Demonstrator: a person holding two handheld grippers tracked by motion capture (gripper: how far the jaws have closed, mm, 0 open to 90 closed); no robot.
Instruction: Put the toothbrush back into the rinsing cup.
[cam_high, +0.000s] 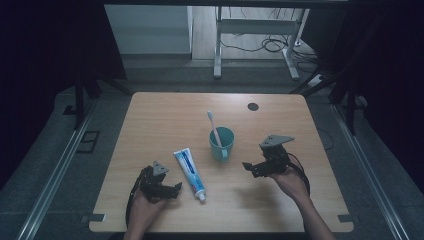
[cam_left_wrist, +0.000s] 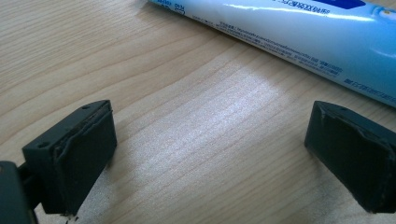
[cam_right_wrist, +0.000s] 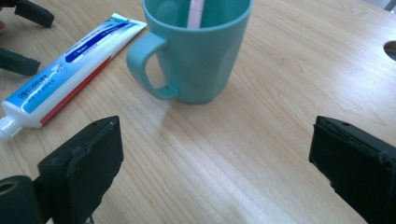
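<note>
A teal mug stands mid-table with a pink-and-white toothbrush upright in it. Left of it lies a blue-and-white toothpaste tube, cap toward the front edge. My left gripper rests low just left of the tube, open, with bare wood between its jaws. My right gripper hovers right of the mug, open and pointing toward it, with nothing held.
The wooden table has a dark round cable hole at the back right. Beyond the far edge stands a white desk frame with cables on the floor. Metal rails run along both sides.
</note>
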